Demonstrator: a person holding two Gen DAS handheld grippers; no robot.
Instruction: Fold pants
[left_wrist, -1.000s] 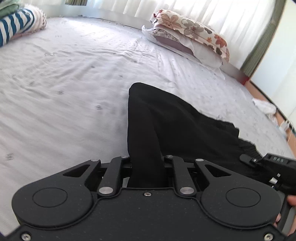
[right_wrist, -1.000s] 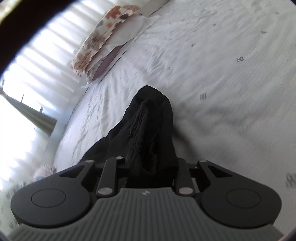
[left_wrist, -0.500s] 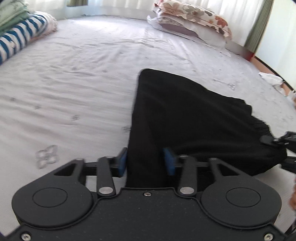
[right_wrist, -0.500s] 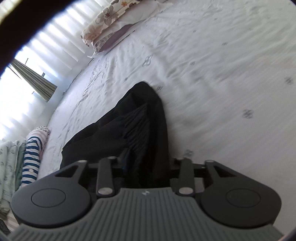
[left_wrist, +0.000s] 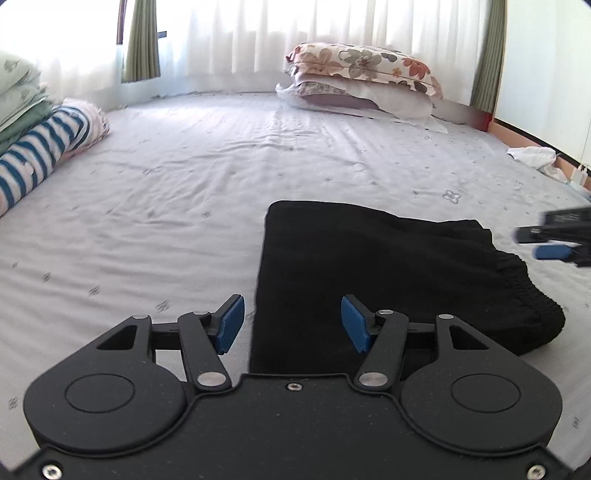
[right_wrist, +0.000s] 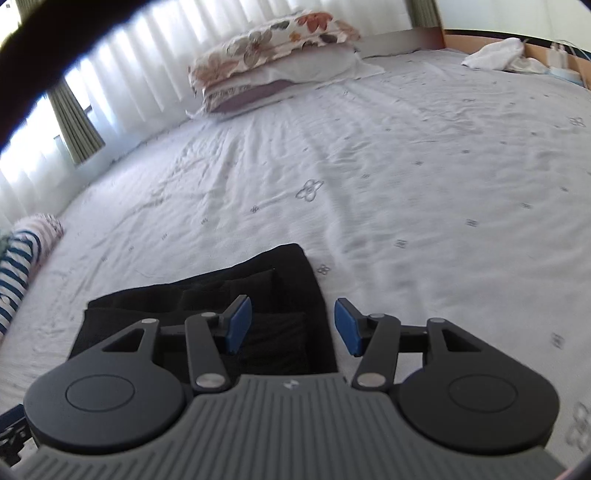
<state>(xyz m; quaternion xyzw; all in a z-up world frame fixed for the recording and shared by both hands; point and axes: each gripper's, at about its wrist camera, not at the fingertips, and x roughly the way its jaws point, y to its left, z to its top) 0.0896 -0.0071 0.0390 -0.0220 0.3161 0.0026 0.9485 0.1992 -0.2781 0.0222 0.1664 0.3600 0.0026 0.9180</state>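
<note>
Left gripper (left_wrist: 291, 323) and right gripper (right_wrist: 293, 325) are both gaping apart, gripping nothing.
Black pants (left_wrist: 388, 266) are lying folded on the bed (left_wrist: 184, 177).

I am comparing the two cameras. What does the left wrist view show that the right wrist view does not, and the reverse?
Only the left wrist view shows the gathered waistband and the folded green bedding. Only the right wrist view shows the layered edges of the folded pants. Both show the open left gripper and right gripper, the floral pillow, the striped roll and the bed sheet.
</note>
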